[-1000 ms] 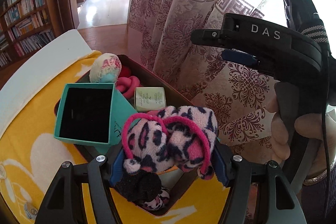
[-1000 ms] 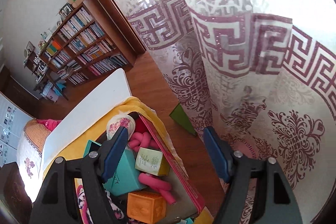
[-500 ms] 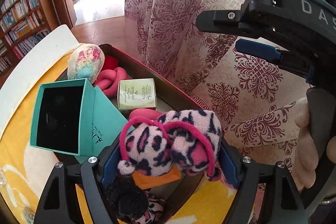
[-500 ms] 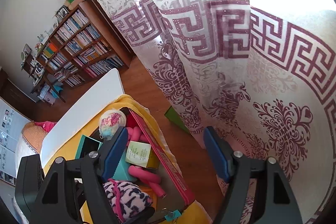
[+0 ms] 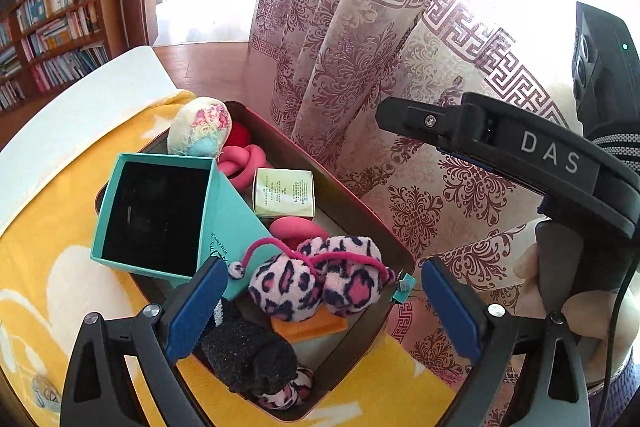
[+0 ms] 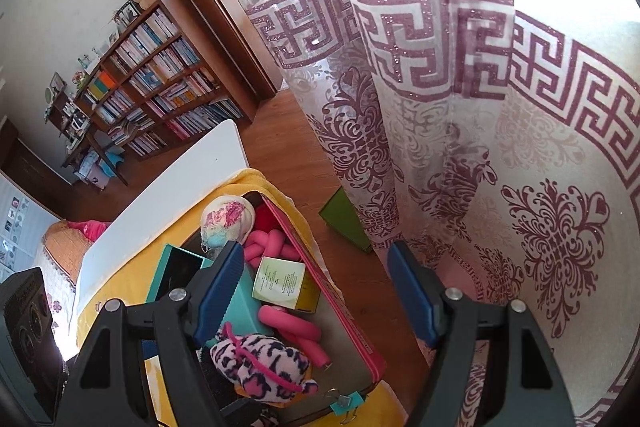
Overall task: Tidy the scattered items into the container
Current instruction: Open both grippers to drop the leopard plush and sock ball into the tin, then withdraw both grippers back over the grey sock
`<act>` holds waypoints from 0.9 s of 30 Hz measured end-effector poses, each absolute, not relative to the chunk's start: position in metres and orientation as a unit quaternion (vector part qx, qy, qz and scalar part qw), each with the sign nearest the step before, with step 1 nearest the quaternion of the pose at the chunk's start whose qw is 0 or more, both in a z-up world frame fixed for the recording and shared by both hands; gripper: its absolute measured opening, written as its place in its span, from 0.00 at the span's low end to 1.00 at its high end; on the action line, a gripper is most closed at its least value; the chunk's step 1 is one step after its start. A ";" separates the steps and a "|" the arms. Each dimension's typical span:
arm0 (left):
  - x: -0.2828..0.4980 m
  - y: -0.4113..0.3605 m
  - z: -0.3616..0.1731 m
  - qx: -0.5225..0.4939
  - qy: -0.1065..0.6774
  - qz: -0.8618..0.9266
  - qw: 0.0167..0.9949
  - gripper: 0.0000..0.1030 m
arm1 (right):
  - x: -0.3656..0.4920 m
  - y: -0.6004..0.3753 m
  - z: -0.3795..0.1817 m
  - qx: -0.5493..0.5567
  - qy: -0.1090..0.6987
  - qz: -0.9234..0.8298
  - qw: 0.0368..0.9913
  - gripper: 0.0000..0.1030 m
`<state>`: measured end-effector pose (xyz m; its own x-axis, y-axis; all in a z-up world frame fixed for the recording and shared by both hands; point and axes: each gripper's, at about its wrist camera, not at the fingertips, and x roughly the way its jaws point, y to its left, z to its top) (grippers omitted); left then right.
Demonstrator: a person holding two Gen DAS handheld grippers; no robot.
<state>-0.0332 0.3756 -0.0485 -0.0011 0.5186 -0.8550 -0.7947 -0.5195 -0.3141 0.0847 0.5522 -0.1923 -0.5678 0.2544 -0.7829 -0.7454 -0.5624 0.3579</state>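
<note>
My left gripper (image 5: 320,301) hangs over the box (image 5: 360,199); jaws opening, pads clear of the leopard plush (image 5: 316,285), which lies inside on an orange block (image 5: 310,325) beside the teal case (image 5: 160,215). My right gripper (image 6: 316,291) is partly open, holding nothing, beside the curtain (image 6: 500,147).

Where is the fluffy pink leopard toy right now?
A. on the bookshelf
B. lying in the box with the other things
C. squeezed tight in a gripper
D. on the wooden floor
B: the leopard toy lies in the box on other items, while the left gripper's opening jaws stand clear of it.
</note>
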 end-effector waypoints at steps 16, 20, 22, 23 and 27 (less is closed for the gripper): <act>-0.071 0.228 -0.056 -0.560 0.049 0.747 0.354 0.96 | 0.056 0.498 -0.186 -0.361 0.338 0.829 0.262 0.76; -0.082 0.177 -0.066 -0.572 0.023 0.759 0.311 0.96 | 0.035 0.469 -0.177 -0.369 0.319 0.842 0.232 0.76; -0.086 0.152 -0.070 -0.576 0.013 0.765 0.288 0.96 | 0.024 0.453 -0.173 -0.372 0.310 0.848 0.215 0.76; -0.088 0.138 -0.072 -0.578 0.007 0.767 0.277 0.96 | 0.018 0.445 -0.171 -0.374 0.305 0.851 0.206 0.76; -0.095 0.086 -0.078 -0.582 -0.012 0.778 0.236 0.96 | -0.007 0.408 -0.166 -0.385 0.277 0.864 0.169 0.76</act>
